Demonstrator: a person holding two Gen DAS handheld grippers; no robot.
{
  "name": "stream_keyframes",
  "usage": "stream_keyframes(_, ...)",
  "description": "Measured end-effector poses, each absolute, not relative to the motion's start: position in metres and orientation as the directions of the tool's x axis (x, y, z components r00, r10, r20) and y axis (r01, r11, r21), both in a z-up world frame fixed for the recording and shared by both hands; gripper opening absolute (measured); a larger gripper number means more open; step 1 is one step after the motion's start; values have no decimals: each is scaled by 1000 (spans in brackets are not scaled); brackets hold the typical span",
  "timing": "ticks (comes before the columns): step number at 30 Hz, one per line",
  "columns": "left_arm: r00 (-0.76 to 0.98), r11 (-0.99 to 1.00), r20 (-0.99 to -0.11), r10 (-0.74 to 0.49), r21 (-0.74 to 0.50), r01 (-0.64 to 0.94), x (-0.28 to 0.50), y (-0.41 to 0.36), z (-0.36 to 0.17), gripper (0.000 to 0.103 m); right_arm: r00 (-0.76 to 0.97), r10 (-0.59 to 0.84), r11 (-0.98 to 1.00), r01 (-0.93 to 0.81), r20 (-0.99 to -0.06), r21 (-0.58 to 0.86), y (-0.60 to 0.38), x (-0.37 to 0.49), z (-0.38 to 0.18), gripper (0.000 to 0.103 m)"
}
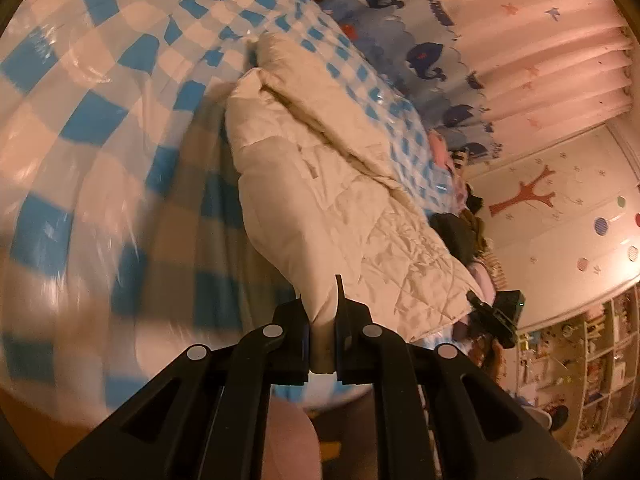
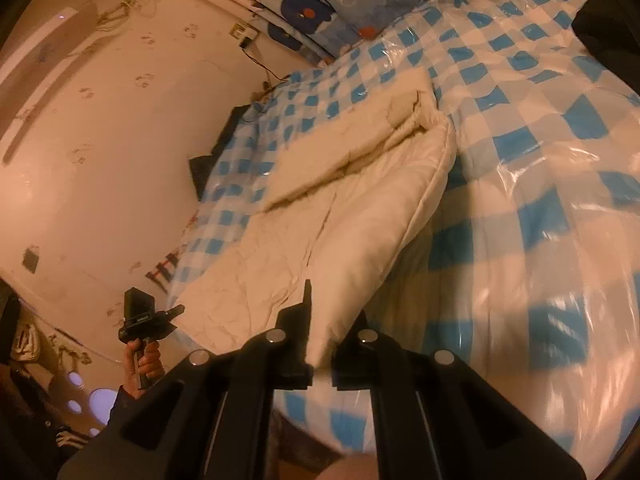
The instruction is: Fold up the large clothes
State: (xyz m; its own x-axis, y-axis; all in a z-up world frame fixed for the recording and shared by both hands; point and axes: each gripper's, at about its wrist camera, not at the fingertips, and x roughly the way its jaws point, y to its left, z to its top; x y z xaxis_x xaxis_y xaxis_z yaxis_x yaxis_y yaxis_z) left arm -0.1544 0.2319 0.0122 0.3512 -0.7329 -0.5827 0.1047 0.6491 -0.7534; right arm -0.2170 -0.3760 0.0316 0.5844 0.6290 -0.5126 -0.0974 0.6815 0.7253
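A cream quilted jacket (image 1: 344,200) is clenched by both claws, left (image 1: 322,300) and right (image 2: 326,320), above a blue-checked, plastic-covered bed (image 2: 540,100) beside a whale-print curtain (image 1: 424,56).

The coat (image 1: 344,184) lies on the sheet (image 1: 100,128), stretching ahead from both jaws, each gripping a near corner; curtains (image 1: 540,60) hang beyond.

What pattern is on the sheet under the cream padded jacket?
Blue-and-white check on the sheet, under clear plastic; clearest in the right wrist view.

Left gripper (image 1: 322,320) and right gripper (image 2: 322,344) each clamped tight, apparently angled downward, pinching fabric.
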Motion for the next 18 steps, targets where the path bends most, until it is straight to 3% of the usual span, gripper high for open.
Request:
stream_keyframes(8, 309, 636, -576, -757, -758, 144, -260, 260, 35, 7, 568, 666, 640, -101, -484, 762, -385, -333, 52, 7)
stream_keyframes(11, 232, 692, -652, -721, -696, 193, -282, 258, 20, 10, 464, 683, 660, -62, -564, 749, -374, -367, 25, 8)
stream_keyframes(13, 180, 731, -709, -682, -659, 177, -287, 257, -6, 15, 397, 663, 693, -6, -635, 721, -372, -377, -4, 15)
stream_keyframes(14, 166, 736, -717, -677, -660, 154, -285, 260, -19, 17, 382, 642, 710, 31, -665, 703, -375, -382, -21, 24)
stream_keyframes(15, 164, 730, -712, -683, -671, 129, -284, 264, -28, 19, 384, 639, 706, 52, -667, 706, -381, -384, -30, 35)
stream_keyframes(18, 189, 692, -672, -716, -718, 71, -281, 281, -41, 29, 442, 628, 668, 116, -641, 735, -406, -392, -43, 50)
